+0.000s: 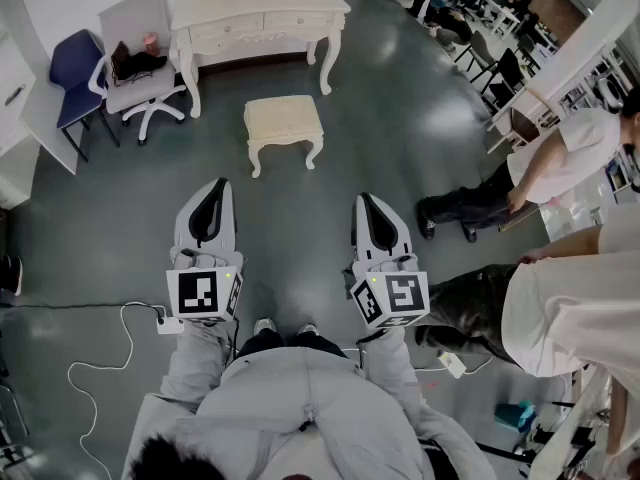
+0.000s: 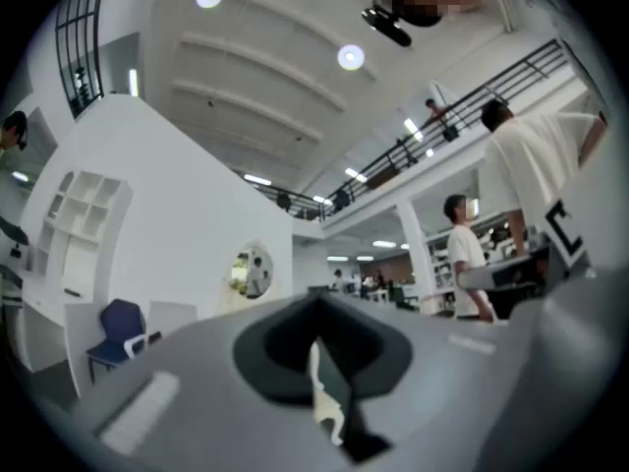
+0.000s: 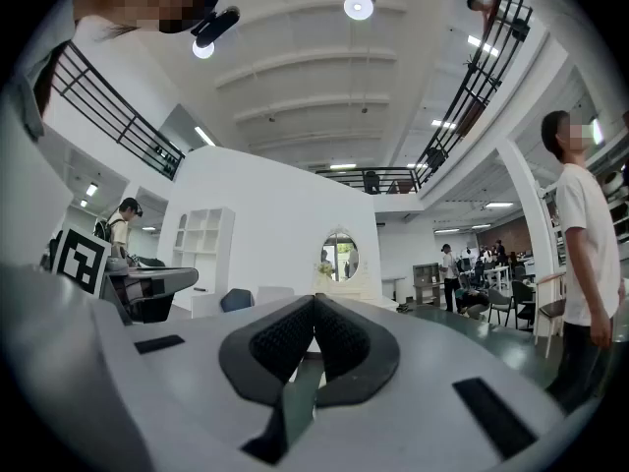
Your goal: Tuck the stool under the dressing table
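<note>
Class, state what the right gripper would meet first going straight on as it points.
Likely the dressing table; the right gripper aims just right of the stool, depth unclear.

rig and wearer: appearance

left gripper (image 1: 219, 182): pale grey shell with two long jaws tapering to a point. black pads (image 1: 205, 214) line the inner edges. right gripper (image 1: 361, 199): same build. in the right gripper view its pads show a fine ribbed texture, and flat black rectangular patches sit on the shell. each gripper carries a white cube with black square markers, left cube (image 1: 204, 294) and right cube (image 1: 391, 299), with a small green light near the top edge. wearer: light grey jacket (image 1: 300, 408) with long sleeves (image 1: 195, 360), dark trousers (image 1: 283, 342), pale shoes (image 1: 265, 325), dark hair (image 1: 165, 458).
</note>
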`<state>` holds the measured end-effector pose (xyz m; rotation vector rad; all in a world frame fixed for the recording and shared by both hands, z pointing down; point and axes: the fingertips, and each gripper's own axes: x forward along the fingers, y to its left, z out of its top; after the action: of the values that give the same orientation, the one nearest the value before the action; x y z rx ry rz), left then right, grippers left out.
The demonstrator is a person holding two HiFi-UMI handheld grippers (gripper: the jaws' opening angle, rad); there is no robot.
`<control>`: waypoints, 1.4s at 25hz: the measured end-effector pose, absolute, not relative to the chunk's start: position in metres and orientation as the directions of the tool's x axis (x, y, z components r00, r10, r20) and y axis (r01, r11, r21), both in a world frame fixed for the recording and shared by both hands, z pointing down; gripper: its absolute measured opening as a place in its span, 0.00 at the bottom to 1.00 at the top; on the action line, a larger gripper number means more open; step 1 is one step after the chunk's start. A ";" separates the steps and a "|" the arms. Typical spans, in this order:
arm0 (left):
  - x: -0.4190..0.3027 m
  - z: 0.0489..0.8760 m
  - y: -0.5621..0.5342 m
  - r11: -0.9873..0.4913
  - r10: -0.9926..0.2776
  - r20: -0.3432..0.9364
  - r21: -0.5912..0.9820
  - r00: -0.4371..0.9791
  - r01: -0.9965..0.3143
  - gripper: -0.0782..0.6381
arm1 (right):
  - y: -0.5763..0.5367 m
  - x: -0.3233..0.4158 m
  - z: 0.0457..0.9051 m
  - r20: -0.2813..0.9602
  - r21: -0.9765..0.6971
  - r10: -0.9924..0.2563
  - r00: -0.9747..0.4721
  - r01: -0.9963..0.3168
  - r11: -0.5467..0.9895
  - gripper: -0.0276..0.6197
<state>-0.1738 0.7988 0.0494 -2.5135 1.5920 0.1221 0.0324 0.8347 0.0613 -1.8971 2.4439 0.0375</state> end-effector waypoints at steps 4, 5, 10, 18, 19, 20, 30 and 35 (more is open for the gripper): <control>-0.182 0.053 0.798 -0.423 -0.888 -0.157 -0.091 0.432 -0.902 0.12 | 0.833 0.024 0.062 -0.059 -0.007 -0.968 -0.244 -0.969 0.245 0.05; -0.183 0.052 0.798 -0.424 -0.887 -0.157 -0.091 0.433 -0.901 0.12 | 0.833 0.022 0.062 -0.060 -0.007 -0.968 -0.244 -0.970 0.245 0.05; -0.196 0.051 0.793 -0.426 -0.887 -0.158 -0.087 0.434 -0.901 0.12 | 0.828 0.009 0.059 -0.060 -0.005 -0.969 -0.241 -0.970 0.242 0.05; -0.220 0.060 0.788 -0.430 -0.884 -0.163 -0.078 0.437 -0.899 0.12 | 0.829 -0.013 0.067 -0.081 -0.013 -0.969 -0.232 -0.972 0.234 0.05; -0.221 0.063 0.787 -0.431 -0.885 -0.161 -0.079 0.438 -0.899 0.12 | 0.828 -0.013 0.070 -0.076 -0.017 -0.969 -0.234 -0.972 0.235 0.05; -0.221 0.064 0.786 -0.432 -0.884 -0.158 -0.080 0.439 -0.898 0.12 | 0.828 -0.014 0.072 -0.069 -0.020 -0.970 -0.235 -0.971 0.237 0.05; -0.217 0.076 0.729 -0.412 -0.895 -0.151 -0.085 0.420 -0.907 0.12 | 0.764 -0.006 0.087 -0.067 -0.036 -0.963 -0.261 -0.964 0.264 0.05; -0.203 0.065 0.675 -0.388 -0.900 -0.181 -0.084 0.397 -0.918 0.12 | 0.703 0.010 0.077 -0.084 -0.032 -0.955 -0.283 -0.958 0.286 0.05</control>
<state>-0.2030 0.6755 0.0651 -2.4785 1.6303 0.1569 0.0101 0.7029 0.0773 -1.8259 2.4484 0.0377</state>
